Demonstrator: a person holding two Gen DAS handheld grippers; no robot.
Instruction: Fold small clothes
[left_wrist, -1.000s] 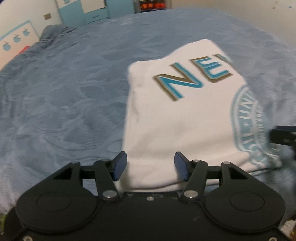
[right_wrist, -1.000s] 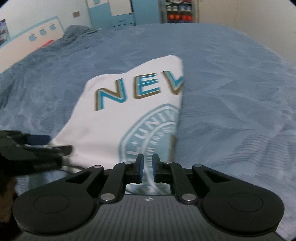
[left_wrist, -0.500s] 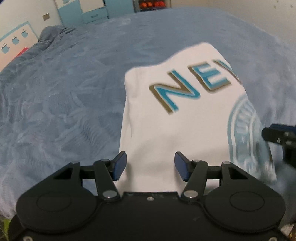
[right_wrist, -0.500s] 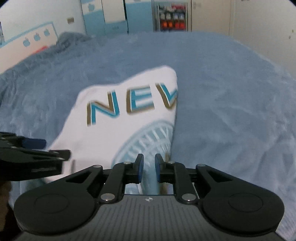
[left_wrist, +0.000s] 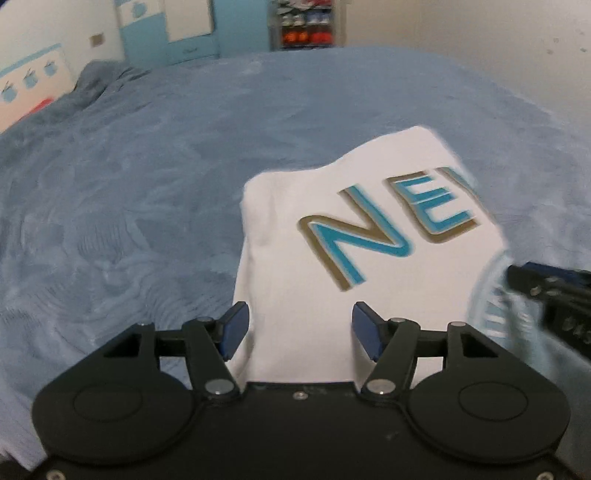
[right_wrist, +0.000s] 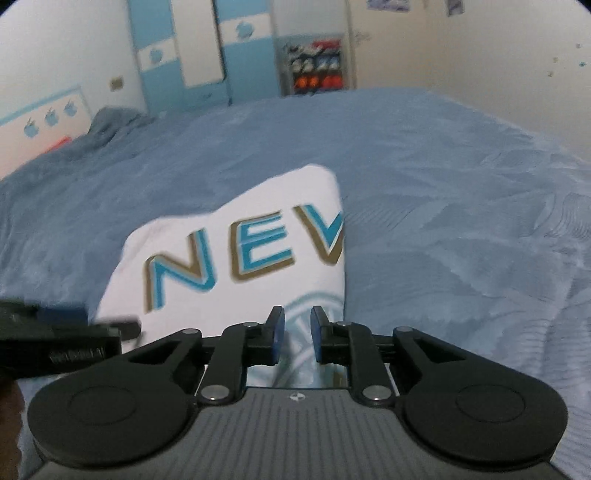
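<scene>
If the narrow right tongs (right_wrist: 294, 332) catch only the top layer, the folded white cotton T-shirt with teal lettering (left_wrist: 369, 240) could spring open on the blue textured bedspread (left_wrist: 129, 203). The shirt lies on the bed just beyond both tools; the left tongs (left_wrist: 300, 328) gape wide over its near edge, holding nothing.

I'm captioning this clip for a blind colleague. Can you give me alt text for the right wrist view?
A folded white shirt printed "NEV" in teal and gold lies on a blue bedspread, right in front of the right gripper, whose jaws stand slightly apart. The left gripper pokes in from the left edge; a blue-and-white wardrobe stands behind.
</scene>
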